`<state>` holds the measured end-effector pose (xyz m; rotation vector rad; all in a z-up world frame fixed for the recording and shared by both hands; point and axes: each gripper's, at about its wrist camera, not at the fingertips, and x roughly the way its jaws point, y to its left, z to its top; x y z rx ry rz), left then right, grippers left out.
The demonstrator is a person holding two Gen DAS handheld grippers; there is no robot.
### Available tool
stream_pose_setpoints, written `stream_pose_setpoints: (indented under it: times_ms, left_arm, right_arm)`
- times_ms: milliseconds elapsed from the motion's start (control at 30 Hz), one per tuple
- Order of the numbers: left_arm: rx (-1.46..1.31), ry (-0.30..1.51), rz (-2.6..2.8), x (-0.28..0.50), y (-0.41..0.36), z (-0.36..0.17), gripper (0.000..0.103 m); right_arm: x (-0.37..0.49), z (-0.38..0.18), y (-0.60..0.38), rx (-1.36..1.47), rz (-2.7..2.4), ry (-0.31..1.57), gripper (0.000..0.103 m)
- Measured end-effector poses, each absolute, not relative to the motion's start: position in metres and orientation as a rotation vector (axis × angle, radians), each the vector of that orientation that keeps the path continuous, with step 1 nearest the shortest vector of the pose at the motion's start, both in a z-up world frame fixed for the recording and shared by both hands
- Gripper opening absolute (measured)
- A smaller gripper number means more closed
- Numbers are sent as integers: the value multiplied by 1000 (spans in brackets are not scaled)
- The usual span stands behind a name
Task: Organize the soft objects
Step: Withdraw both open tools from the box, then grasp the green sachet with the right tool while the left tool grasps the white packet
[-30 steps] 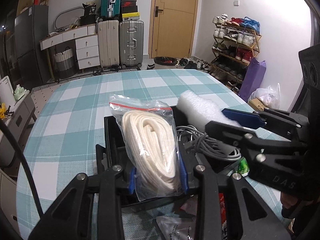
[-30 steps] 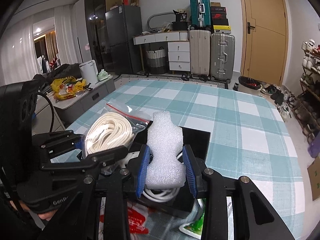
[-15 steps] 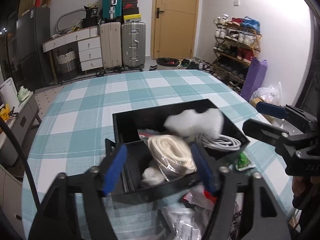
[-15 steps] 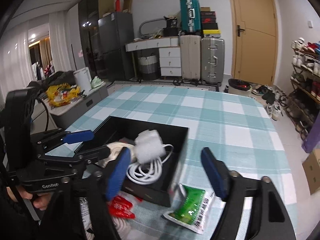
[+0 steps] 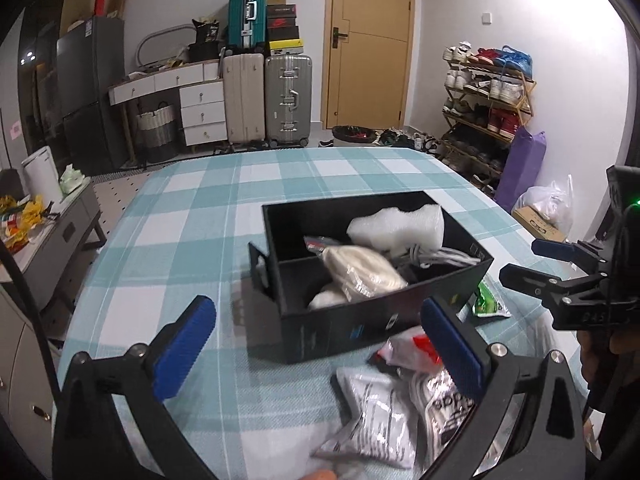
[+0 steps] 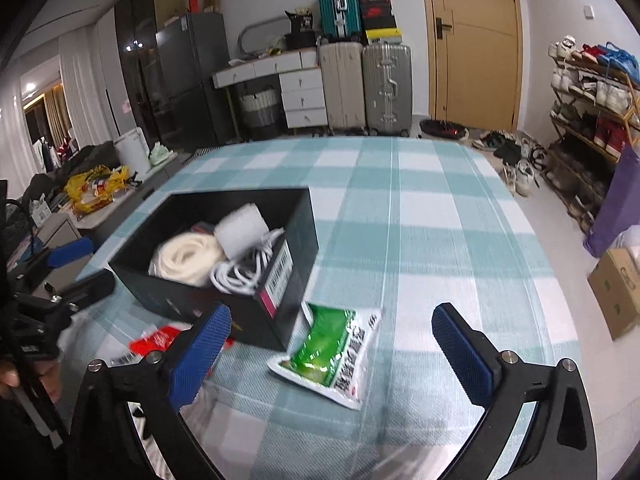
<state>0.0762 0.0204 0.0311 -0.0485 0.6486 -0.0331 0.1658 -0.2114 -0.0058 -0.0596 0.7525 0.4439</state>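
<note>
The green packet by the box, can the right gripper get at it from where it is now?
Probably yes. The right gripper is open and empty, and the green packet lies flat on the tablecloth right between its fingers, beside the black box, nothing on top.

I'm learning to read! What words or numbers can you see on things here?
"adidas", partly cut off: on the black-and-white bag near the left gripper.
Barcode and small print on the pink-edged label inside the black box: too small to read.
Print on the green packet and on the grey bag: too blurred to read.
Markings on the right gripper body: too unclear to read.
</note>
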Motion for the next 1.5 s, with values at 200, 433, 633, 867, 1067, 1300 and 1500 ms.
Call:
stream_pose_setpoints:
  times_ms: [200, 433, 633, 867, 1067, 1300, 1500]
  left_arm:
    - [-73, 667, -15, 65, 27, 21, 103]
    - [-71, 701, -7, 64, 28, 8, 103]
    - [-69, 705, -4, 63, 27, 7, 103]
    - [-71, 714, -5, 64, 27, 4, 103]
    - [-74, 718, -4, 64, 28, 3, 103]
    - [-76, 722, -7, 65, 28, 1, 103]
    - [-87, 723, -11, 65, 29, 0, 103]
  right_arm:
    - [171, -17, -214, -53, 427, 799, 102]
    - [183, -35, -215, -61, 380, 883, 102]
    - [191, -44, -214, -52, 367, 913, 102]
    - [195, -50, -216, -83, 310, 939, 102]
    - [195, -50, -218, -89, 305, 942, 102]
    - [199, -53, -208, -91, 333, 942, 89]
    - [199, -55, -205, -86, 358, 945, 72]
